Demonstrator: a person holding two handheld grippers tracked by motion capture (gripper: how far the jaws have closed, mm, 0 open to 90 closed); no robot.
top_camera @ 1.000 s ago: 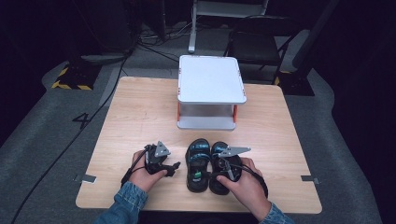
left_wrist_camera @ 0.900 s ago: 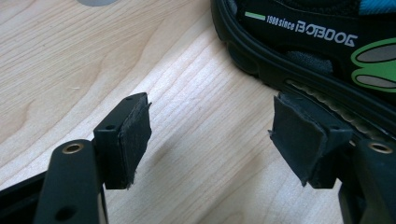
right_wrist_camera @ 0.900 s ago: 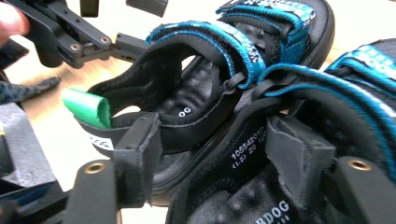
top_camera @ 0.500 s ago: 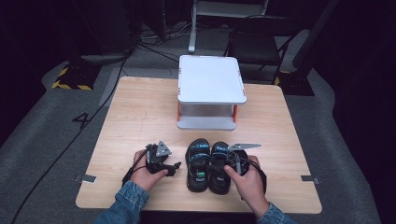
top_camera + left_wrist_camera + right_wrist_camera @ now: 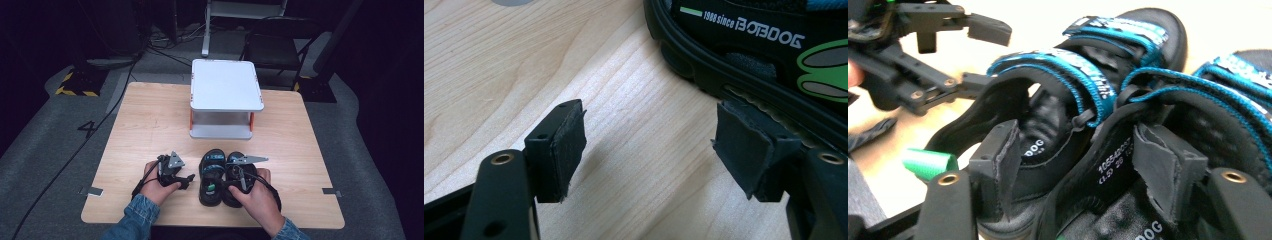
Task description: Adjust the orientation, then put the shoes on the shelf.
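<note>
Right gripper [image 5: 1078, 160] at 5 o'clock on table [image 5: 150, 120], jaws just opening astride adjoining sandals [image 5: 222, 177]' inner walls; left gripper [image 5: 649, 150] open, just beside them.

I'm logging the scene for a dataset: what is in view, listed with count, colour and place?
sandals: two, black with blue straps, side by side at the table's near edge
shelf stand: one, white with orange posts, table's far middle
table: one, light wood
chair: one, black, behind the table
left claw: one, black, open, beside the left sandal's sole
right claw: one, black, pads straddling the sandals' inner walls, not pressing
</note>
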